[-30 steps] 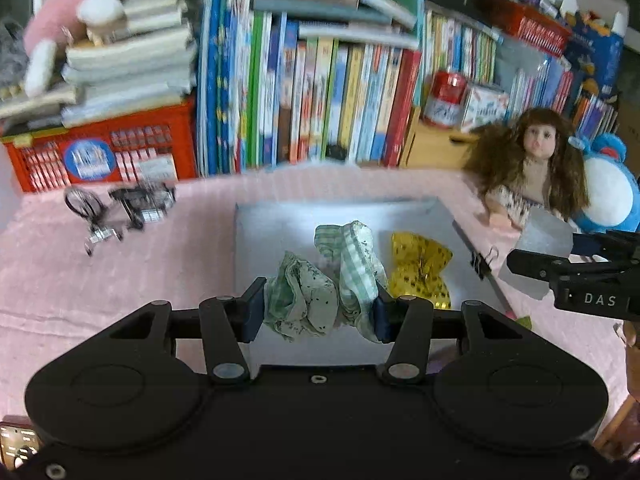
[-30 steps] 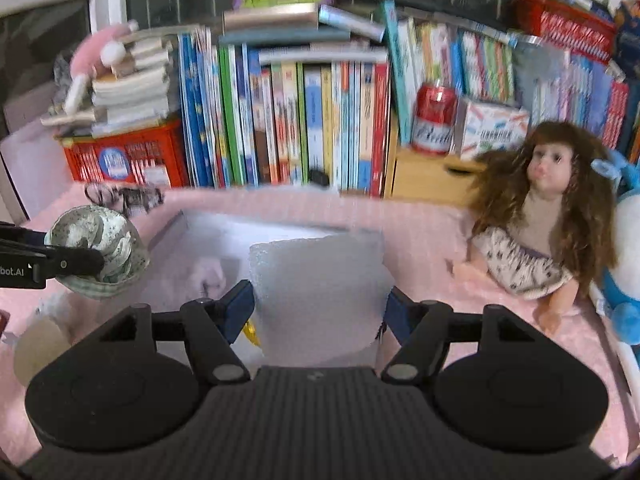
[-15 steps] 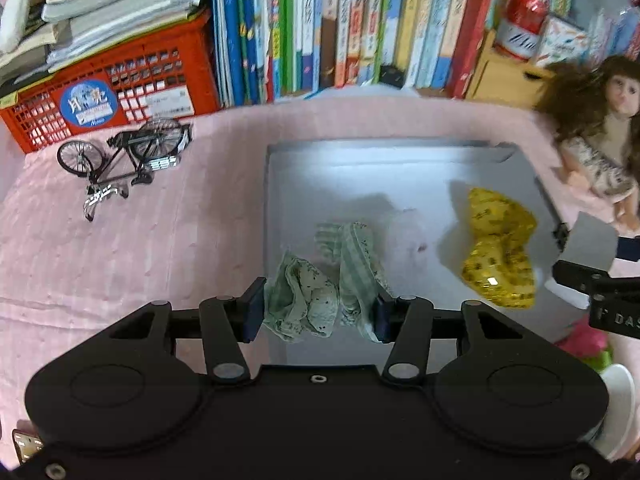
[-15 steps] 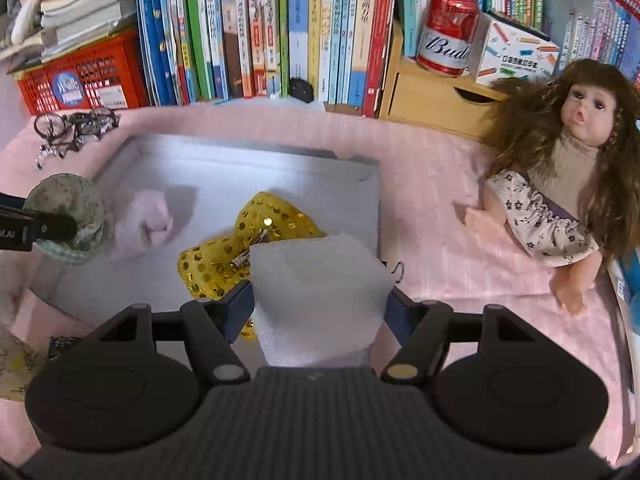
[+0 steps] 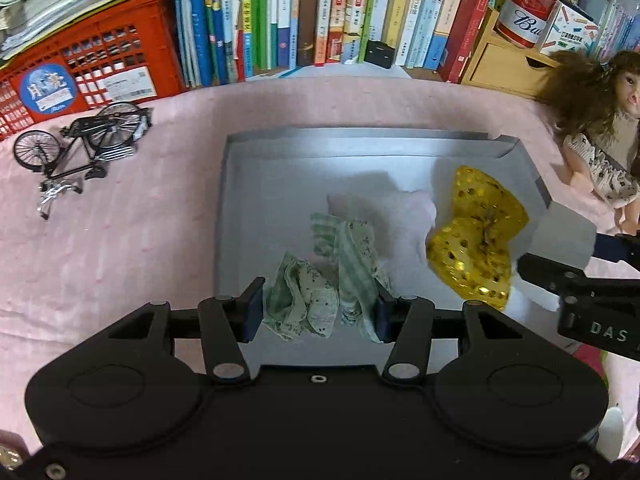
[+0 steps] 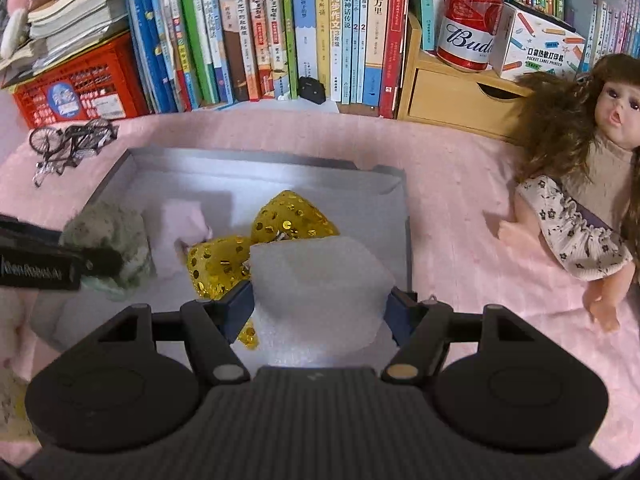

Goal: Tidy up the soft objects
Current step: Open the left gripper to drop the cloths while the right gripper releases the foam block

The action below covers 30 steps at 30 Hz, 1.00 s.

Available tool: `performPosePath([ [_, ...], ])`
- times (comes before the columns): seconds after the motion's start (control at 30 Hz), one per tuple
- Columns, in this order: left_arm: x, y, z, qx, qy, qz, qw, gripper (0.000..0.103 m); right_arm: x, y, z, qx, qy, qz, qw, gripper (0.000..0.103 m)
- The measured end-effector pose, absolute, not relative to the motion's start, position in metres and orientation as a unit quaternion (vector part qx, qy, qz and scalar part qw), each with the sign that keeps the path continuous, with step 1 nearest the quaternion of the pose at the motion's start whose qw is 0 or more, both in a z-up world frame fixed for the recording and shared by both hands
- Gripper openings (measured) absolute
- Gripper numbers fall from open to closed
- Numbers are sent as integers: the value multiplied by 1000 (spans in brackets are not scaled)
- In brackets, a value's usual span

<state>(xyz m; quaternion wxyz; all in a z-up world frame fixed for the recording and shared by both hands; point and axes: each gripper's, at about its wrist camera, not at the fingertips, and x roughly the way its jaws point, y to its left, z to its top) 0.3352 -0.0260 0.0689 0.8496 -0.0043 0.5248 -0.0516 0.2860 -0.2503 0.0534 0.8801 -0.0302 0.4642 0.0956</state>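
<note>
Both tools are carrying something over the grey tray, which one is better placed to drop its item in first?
Probably the left tool: its green scrunchie hangs over bare grey tray; the right's foam block overlaps the gold bow.

Even, fairly bright indoor light falls from above — shadows stay soft and short. The grey tray shows pale glare ahead of the left gripper. Fisheye distortion bends the row of books at the edges. The green scrunchie beside the right gripper is blurred.
</note>
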Motion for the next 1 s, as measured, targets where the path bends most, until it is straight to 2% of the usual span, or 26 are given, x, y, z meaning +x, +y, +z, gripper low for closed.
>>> performPosePath([
  [0.37, 343, -39, 57, 3, 537, -53, 842, 55, 290, -249, 49, -38, 472, 102, 875, 72],
  [0.43, 343, -38, 56, 2, 541, -53, 839, 59, 286, -247, 49, -49, 473, 111, 872, 74],
  [0.5, 342, -37, 55, 0, 544, -50, 837, 65, 283, -246, 49, -56, 471, 113, 873, 83],
  [0.57, 342, -36, 57, 1, 544, -50, 837, 68, 282, -248, 50, -51, 471, 117, 873, 87],
  [0.67, 339, -34, 61, -1, 539, -51, 841, 74, 281, -253, 54, -32, 472, 123, 872, 91],
  [1.0, 317, -28, 86, -14, 516, -53, 855, 74, 262, -261, 74, -10, 457, 125, 881, 92],
])
